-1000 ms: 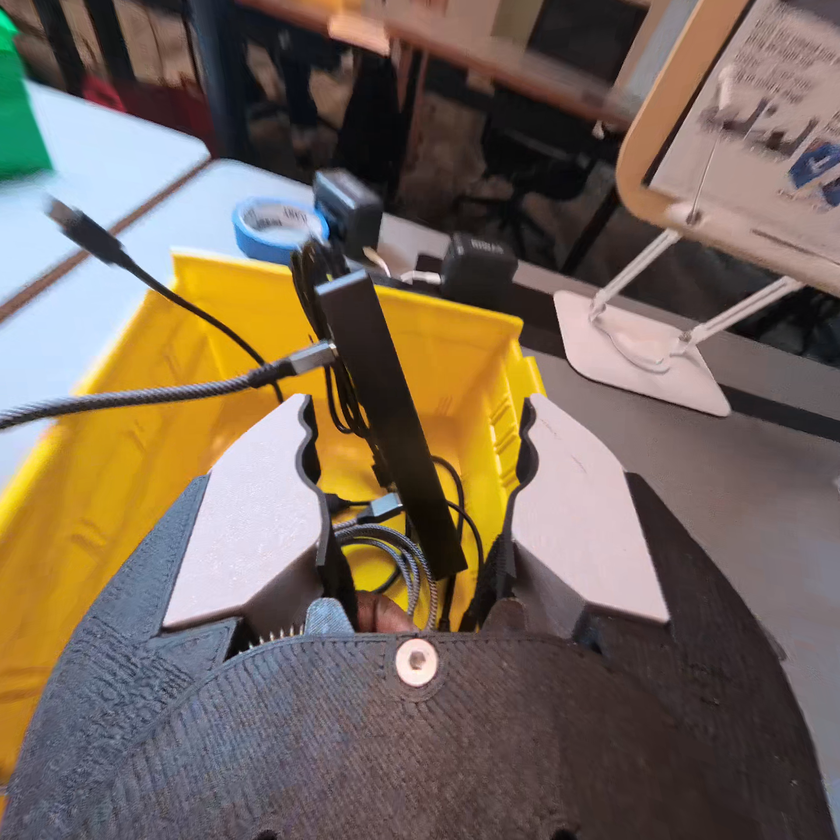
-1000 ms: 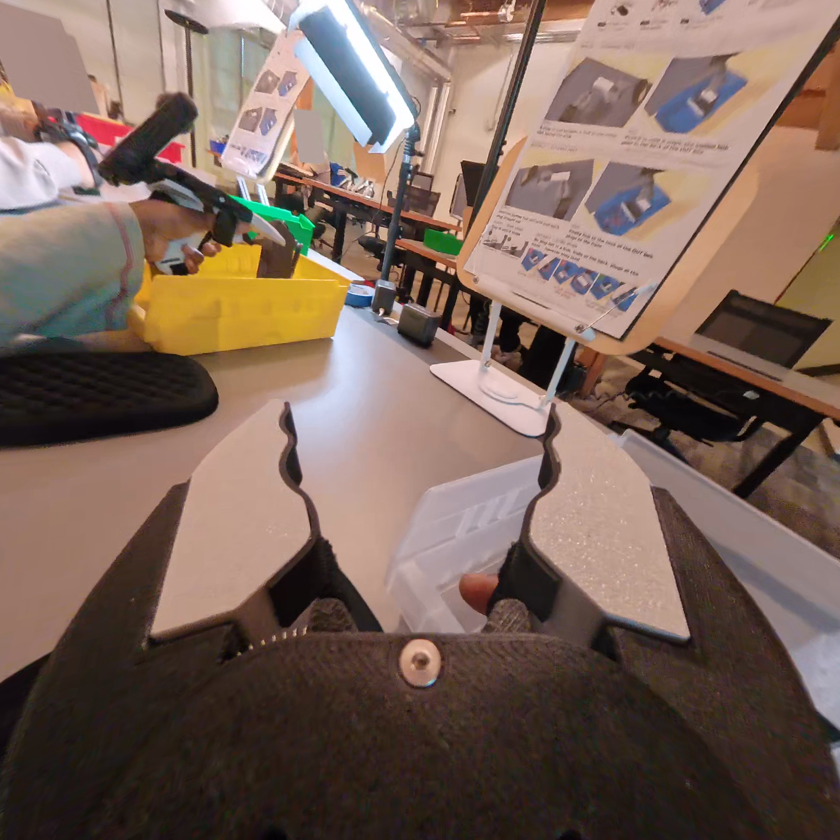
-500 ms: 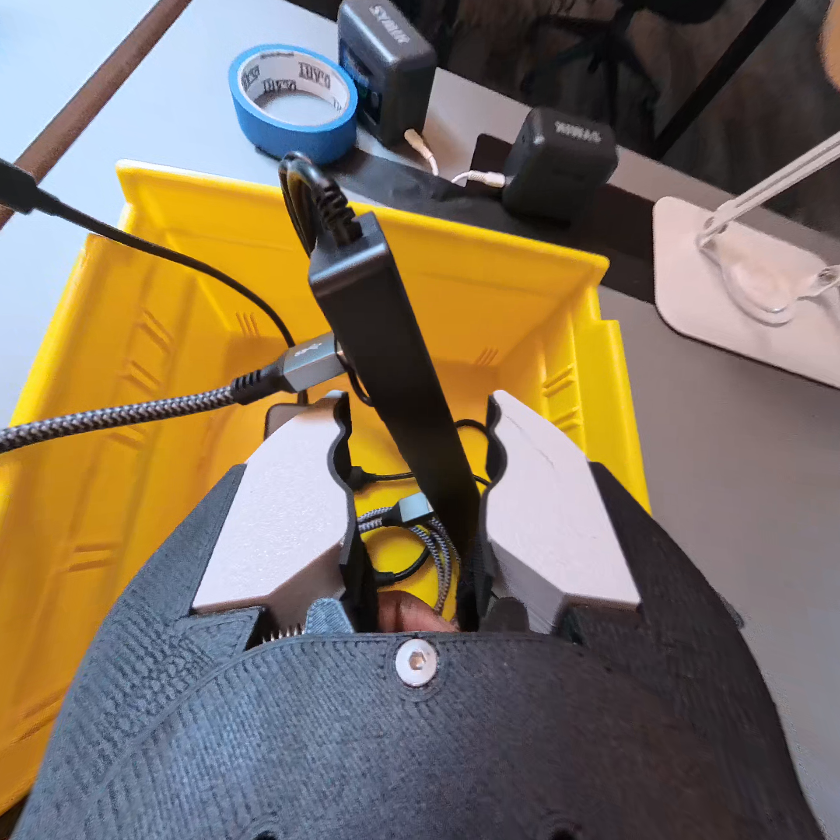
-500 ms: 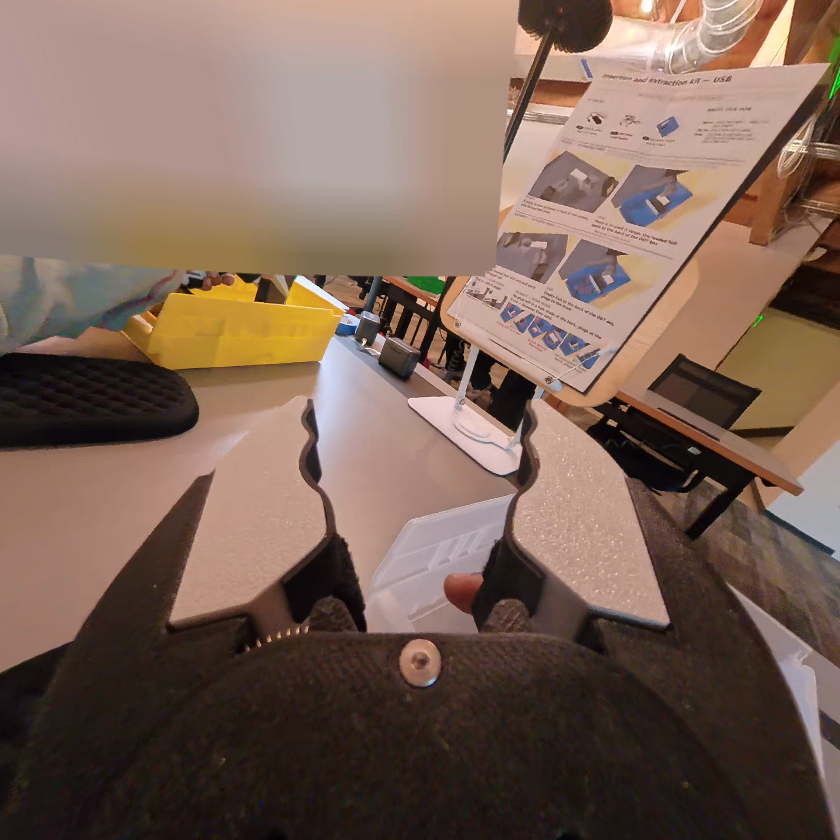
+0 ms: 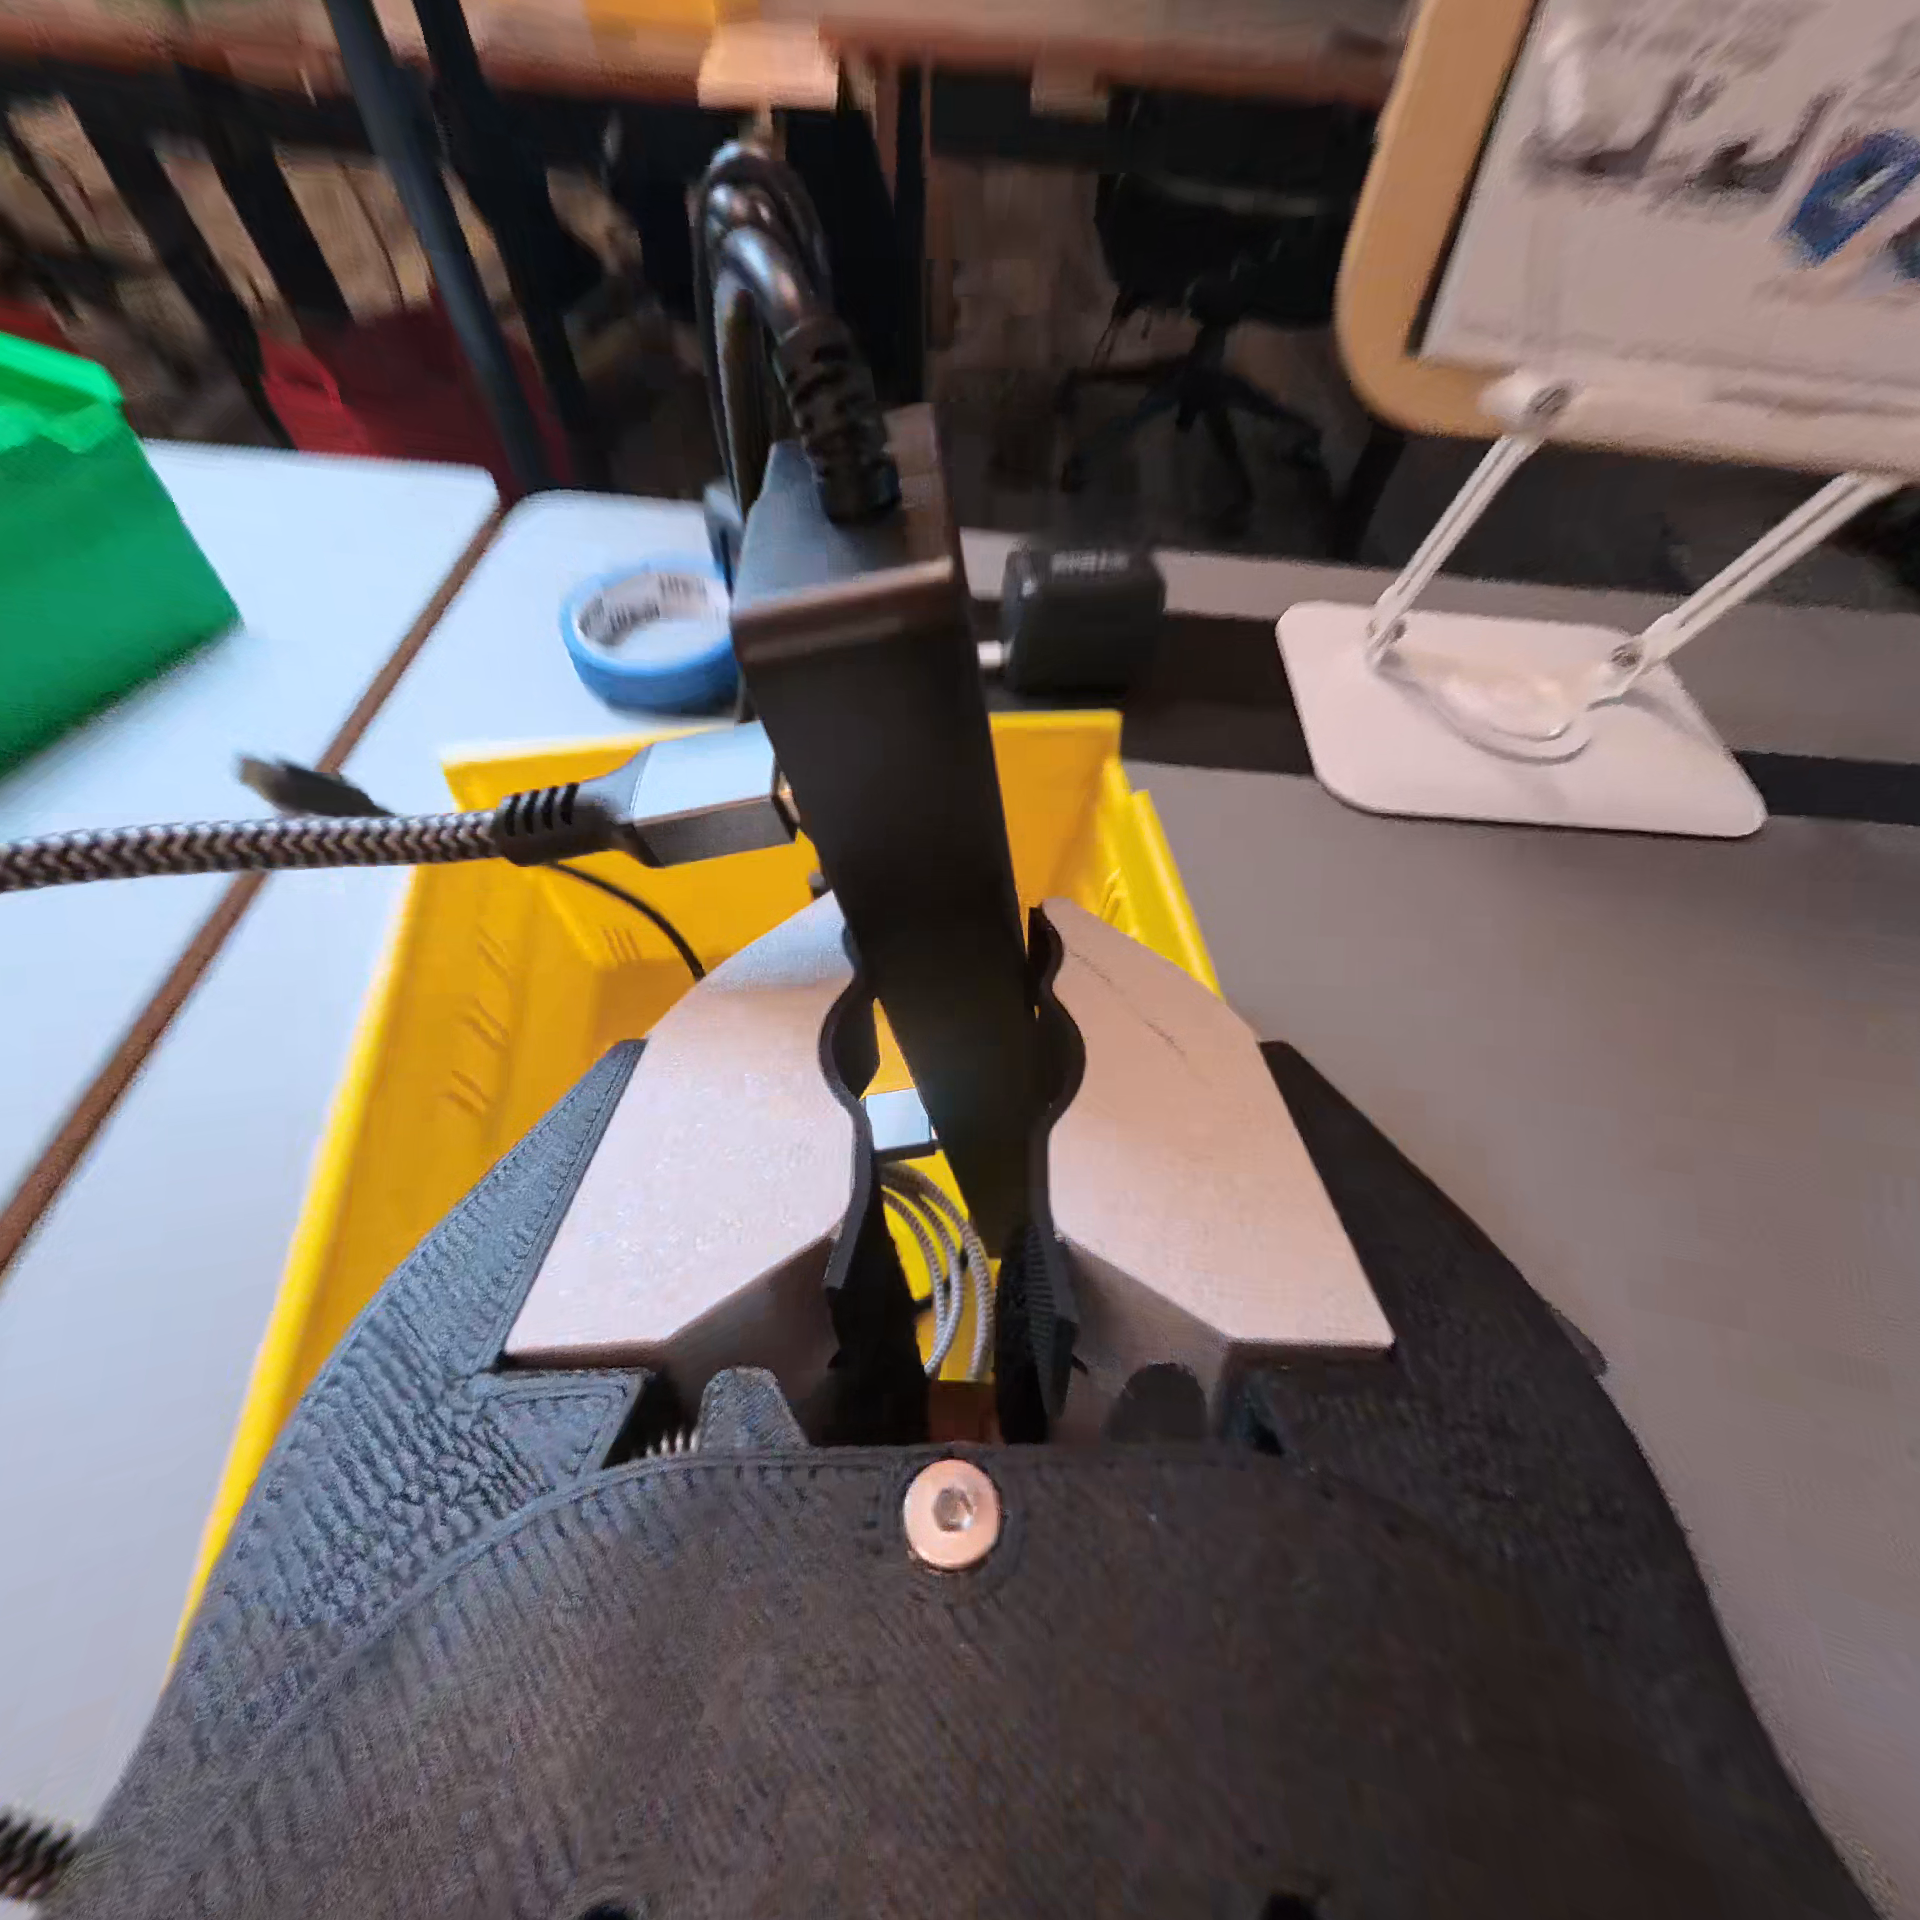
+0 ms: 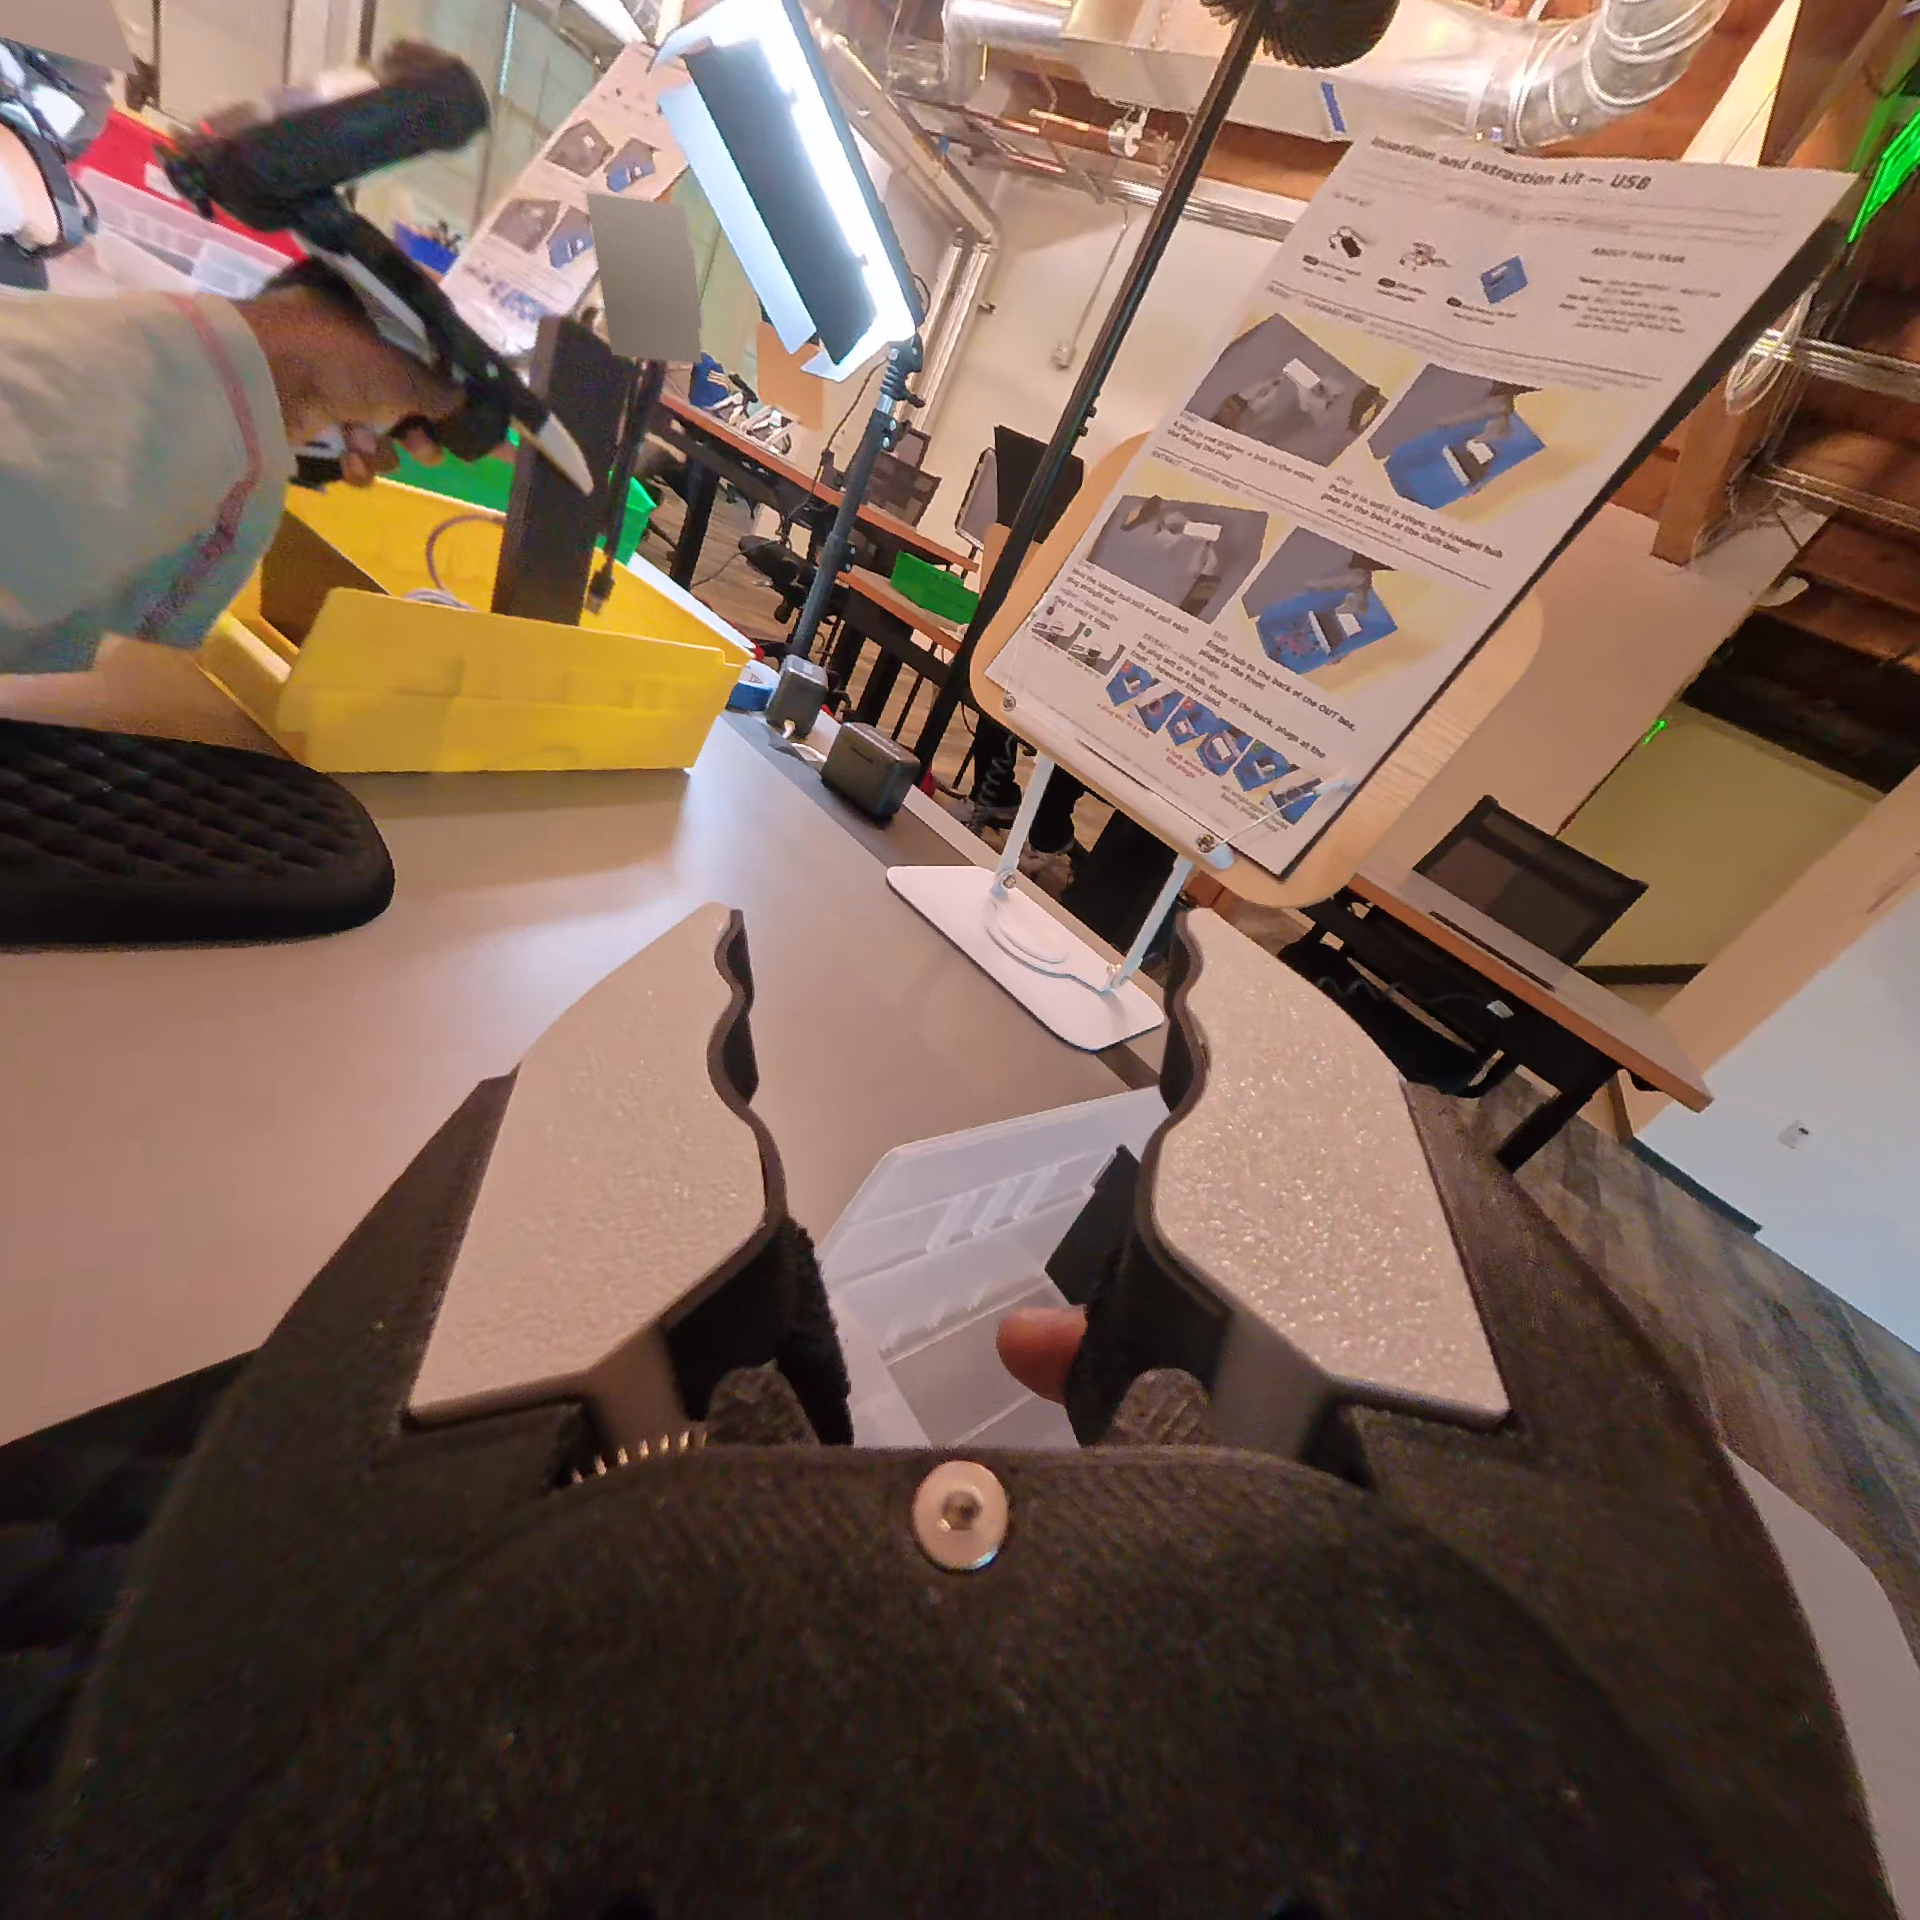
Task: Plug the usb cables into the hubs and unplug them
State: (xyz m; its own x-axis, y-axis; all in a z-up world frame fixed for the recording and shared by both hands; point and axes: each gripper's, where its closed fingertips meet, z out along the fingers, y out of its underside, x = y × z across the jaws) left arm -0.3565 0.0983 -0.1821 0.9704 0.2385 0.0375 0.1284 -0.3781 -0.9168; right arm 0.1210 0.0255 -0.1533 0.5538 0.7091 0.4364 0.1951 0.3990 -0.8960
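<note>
My left gripper (image 5: 945, 935) is shut on a long black USB hub (image 5: 883, 810) and holds it upright over the yellow bin (image 5: 499, 966). A braided cable with a grey USB plug (image 5: 696, 795) is plugged into the hub's left side. A black cable (image 5: 810, 374) leaves the hub's top end. More braided cable (image 5: 940, 1236) lies in the bin below. My right gripper (image 6: 956, 997) is open and empty above the grey table (image 6: 312, 1039), over a clear plastic bin (image 6: 966, 1216). The hub (image 6: 556, 488) and yellow bin (image 6: 488, 686) show far left in the right wrist view.
A blue tape roll (image 5: 649, 634) and a black adapter (image 5: 1081, 623) sit behind the yellow bin. A white stand (image 5: 1507, 727) with an instruction board is at right. A green bin (image 5: 83, 540) is at far left. A black padded rest (image 6: 156, 831) lies on the table.
My left gripper closed on the hub and lifted it up out of the yellow bin, with the braided cable still plugged in. My right gripper stayed open, shifting little.
</note>
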